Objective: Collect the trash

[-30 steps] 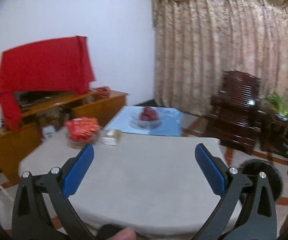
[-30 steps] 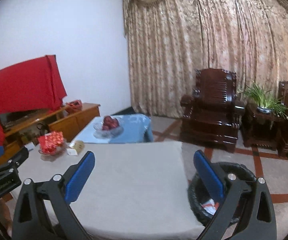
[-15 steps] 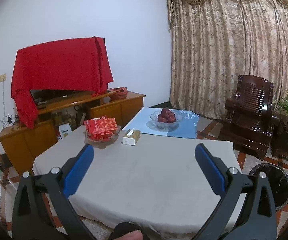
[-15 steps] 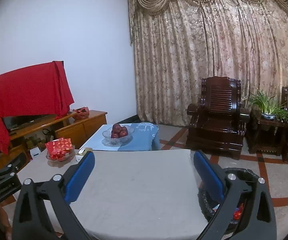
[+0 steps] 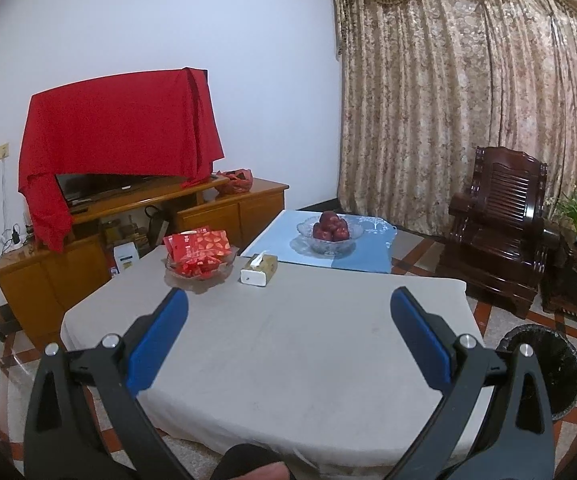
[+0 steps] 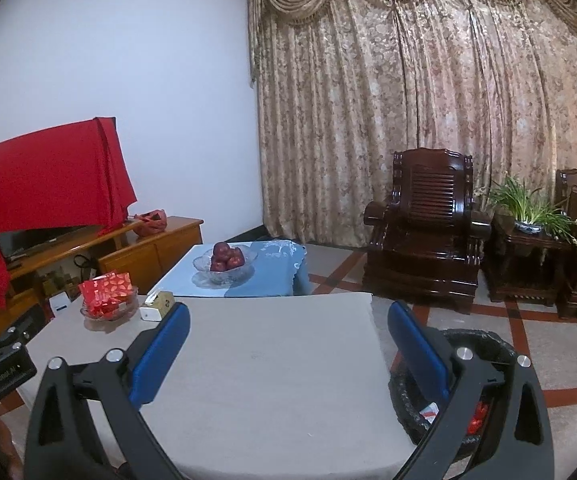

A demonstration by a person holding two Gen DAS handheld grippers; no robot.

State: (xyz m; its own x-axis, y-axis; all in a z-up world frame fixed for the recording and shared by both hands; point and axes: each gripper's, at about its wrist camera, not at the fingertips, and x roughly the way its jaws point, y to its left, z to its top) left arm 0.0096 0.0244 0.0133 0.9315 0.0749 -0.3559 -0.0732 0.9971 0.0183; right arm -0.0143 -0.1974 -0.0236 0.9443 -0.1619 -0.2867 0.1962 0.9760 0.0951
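Living rm, grey-cloth table [image 5: 288,344] filling the foreground under both grippers. Left gripper [image 5: 288,312] spread wide, nothing btwn its blue pads; right gripper [image 6: 288,322] likewise wide, empty. Black-lined trash bin [image 6: 484,344] on floor just behind right gripper's right finger, red and white scraps inside. Ahead-left of both: dish of red packets [image 5: 200,254], tissue box [image 5: 259,269] beside it. Farther ahead, apple bowl [image 5: 330,229] on blue cloth.
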